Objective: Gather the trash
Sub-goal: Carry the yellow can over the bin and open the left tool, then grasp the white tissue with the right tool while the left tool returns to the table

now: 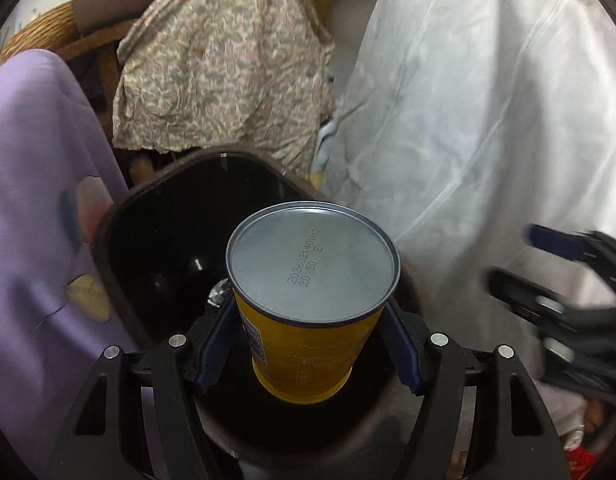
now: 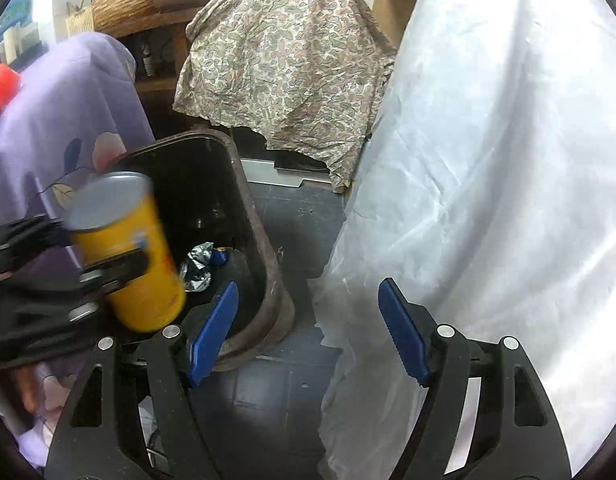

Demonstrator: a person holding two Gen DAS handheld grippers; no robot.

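Left gripper (image 1: pixel 310 336): we see its blue pads pressed on both flanks of a yellow cylindrical canister with a grey metal end (image 1: pixel 308 304); clenched on it, pointing steeply down.
Canister, position: we note it is held over the open mouth of the dark brown plastic waste bin (image 1: pixel 120 280), metal end towards the camera and stamped with a printed code. In the right wrist view the same canister (image 2: pixel 124 256) appears tilted and blurred, at the bin's (image 2: pixel 264 248) near-left rim.
Bin contents: we make out a crumpled silver foil wrapper (image 2: pixel 198 266) on the bottom, with a small blue scrap (image 2: pixel 219 257) just beside it. The foil wrapper (image 1: pixel 219 293) also peeps out left of the canister in the left wrist view.
Right gripper (image 2: pixel 308 334): we record the jaws standing apart with nothing between the blue pads; released. It hangs over dark floor tiles (image 2: pixel 268 392), between the bin and a white plastic sheet (image 2: pixel 488 200). In the left wrist view it (image 1: pixel 520 264) shows blurred at the right edge.
Surroundings: we log a lilac cloth with a leaf print (image 1: pixel 36 200) left of the bin, and a paisley-patterned cloth (image 1: pixel 224 64) draped behind it. A woven basket (image 2: pixel 124 10) sits on a wooden shelf further back.
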